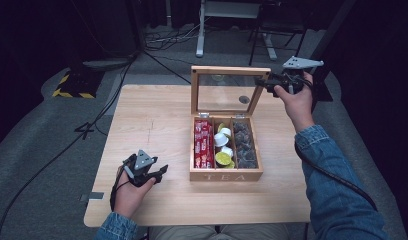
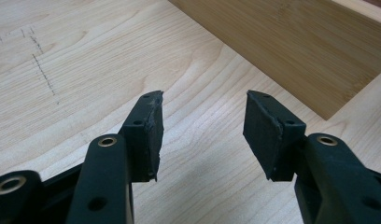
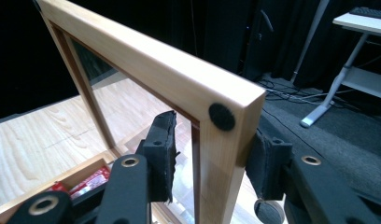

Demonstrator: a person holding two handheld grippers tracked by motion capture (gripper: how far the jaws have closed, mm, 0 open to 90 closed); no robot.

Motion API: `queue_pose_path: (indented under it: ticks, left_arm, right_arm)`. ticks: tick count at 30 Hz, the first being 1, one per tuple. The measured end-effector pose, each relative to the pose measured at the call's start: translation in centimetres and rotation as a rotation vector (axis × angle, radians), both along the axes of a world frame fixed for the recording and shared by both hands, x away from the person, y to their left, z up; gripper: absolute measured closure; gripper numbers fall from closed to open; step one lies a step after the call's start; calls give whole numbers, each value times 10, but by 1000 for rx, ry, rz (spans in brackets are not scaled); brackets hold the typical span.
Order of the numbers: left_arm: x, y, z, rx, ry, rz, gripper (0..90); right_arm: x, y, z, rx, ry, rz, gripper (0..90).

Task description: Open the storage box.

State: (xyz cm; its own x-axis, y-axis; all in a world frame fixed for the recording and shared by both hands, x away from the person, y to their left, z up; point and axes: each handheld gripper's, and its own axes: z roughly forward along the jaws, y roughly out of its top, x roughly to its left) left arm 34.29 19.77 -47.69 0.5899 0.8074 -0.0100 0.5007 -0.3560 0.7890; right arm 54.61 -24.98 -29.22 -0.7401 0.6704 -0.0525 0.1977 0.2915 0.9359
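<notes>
A wooden tea box marked TEA stands right of centre on the light wood table. Its glass-paned lid stands upright. Inside lie red sachets, white and green capsules and dark tea bags. My right gripper is at the lid's upper right corner. In the right gripper view its jaws straddle the lid's side rail, with a gap on the inner side. My left gripper rests open and empty low over the table left of the box; its own view shows the box wall ahead.
The table's front edge is close behind my left hand. Beyond the far edge lies grey carpet with cables, a white desk leg and a yellow-black striped block. Bare tabletop stretches left of the box.
</notes>
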Motion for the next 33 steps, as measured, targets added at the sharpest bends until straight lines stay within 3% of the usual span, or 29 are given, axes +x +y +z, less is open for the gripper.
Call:
queue_pose_path:
  ticks: [17,24,33]
  left_arm:
    - [0,-1,-1,8,2,-8,474]
    - [1,-1,-5,16,34,-12,434]
    - [3,-1,-7,35,43,-26,423]
  right_arm:
    - [37,9,-7,9,68,-77,526]
    - [48,12,-15,7,84,-121,467]
    - [61,14,-27,-10,101,-154,425]
